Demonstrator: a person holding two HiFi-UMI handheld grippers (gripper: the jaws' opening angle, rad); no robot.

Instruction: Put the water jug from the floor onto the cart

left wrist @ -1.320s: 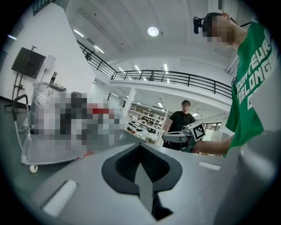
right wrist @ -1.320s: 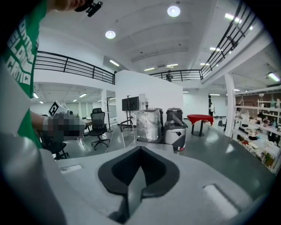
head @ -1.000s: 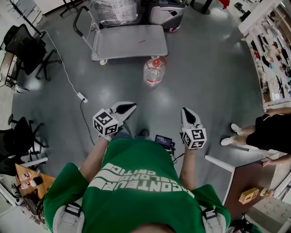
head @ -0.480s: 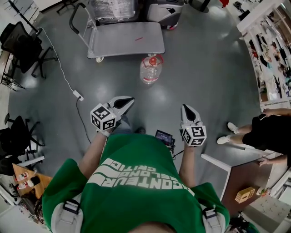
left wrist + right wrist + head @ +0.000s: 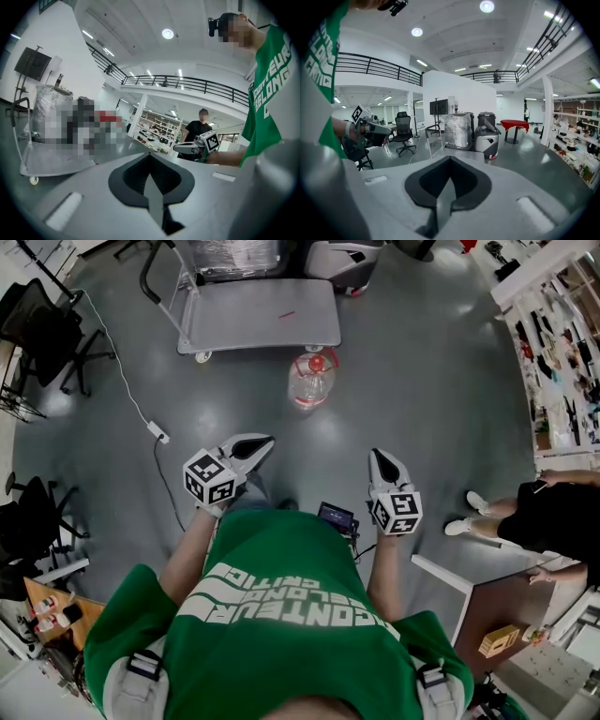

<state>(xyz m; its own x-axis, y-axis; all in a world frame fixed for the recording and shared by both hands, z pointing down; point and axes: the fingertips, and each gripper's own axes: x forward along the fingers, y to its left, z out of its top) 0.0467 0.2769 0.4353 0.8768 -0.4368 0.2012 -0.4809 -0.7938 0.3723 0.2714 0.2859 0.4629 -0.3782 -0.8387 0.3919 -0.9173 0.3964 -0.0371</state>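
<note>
The grey floor (image 5: 441, 381) spreads out ahead of me. At my twelve o'clock, farthest off, stands the flat cart (image 5: 258, 315). Its deck is bare and its push handle is on the far left, so I judge the near edge free for loading. The water jug (image 5: 311, 381) stands upright on the floor, also at twelve o'clock, just beside that near edge and not yet lifted. I hold my left gripper (image 5: 264, 442) at eleven o'clock and my right gripper (image 5: 379, 457) at one. Both point toward the jug but are well apart from it. Each has its jaws pressed together on nothing. I reckon I carry them side by side so they can flank the jug, and they must open first.
</note>
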